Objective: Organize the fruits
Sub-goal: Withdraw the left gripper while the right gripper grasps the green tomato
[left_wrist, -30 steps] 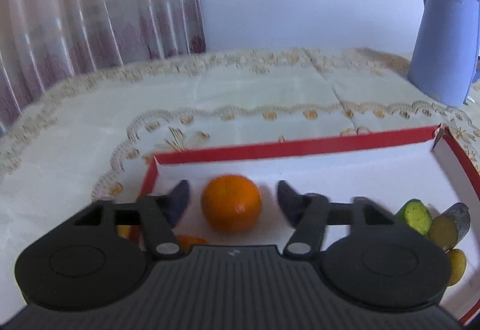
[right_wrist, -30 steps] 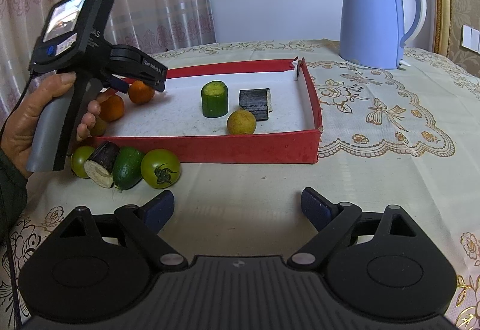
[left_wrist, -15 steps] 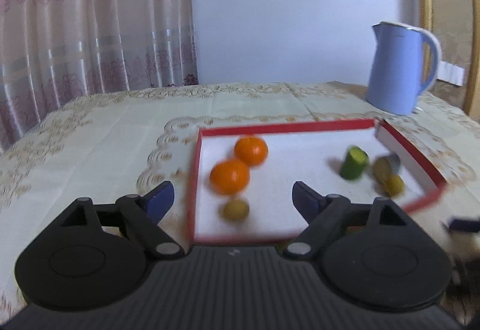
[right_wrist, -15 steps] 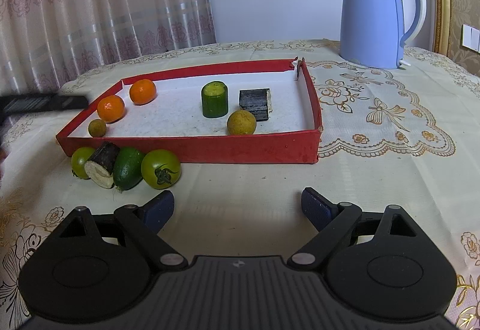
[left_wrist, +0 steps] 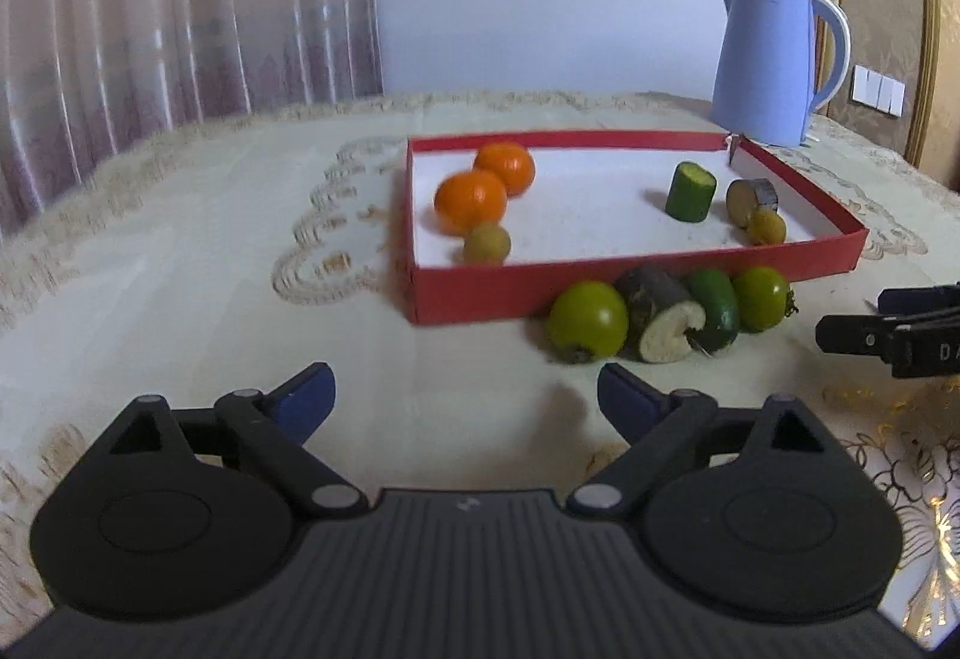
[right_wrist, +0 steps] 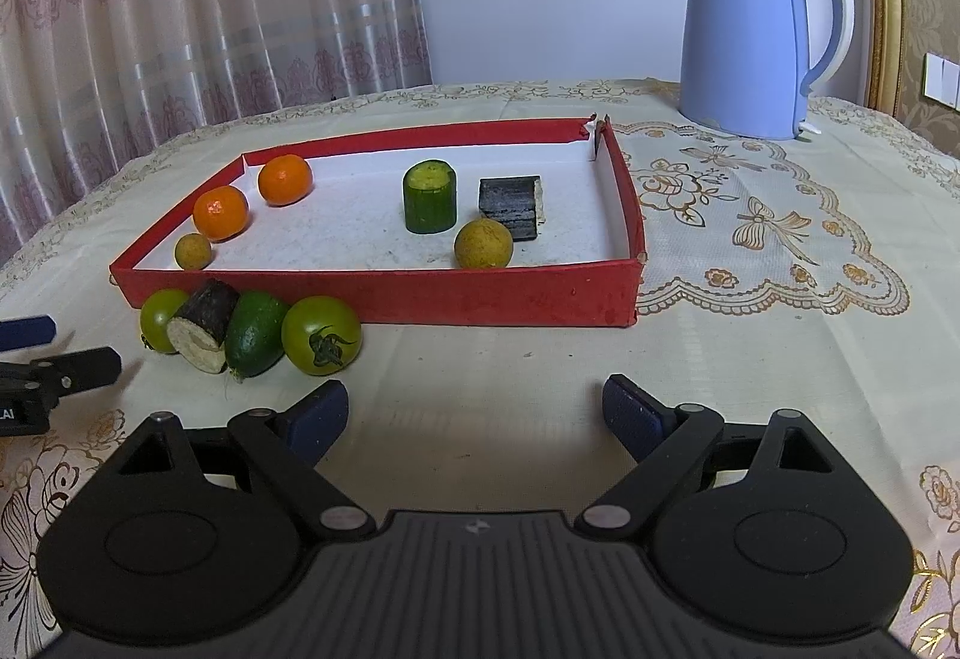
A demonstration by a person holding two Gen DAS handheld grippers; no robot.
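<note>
Six pieces already sit in the red tray, oranges at ten o'clock, while four wait against its near wall at seven o'clock, led by a green tomato; left gripper is opening, empty, right gripper spread, empty.

Matt red cardboard tray, glossy blue plastic kettle, embroidered cloth tablecloth.
</note>
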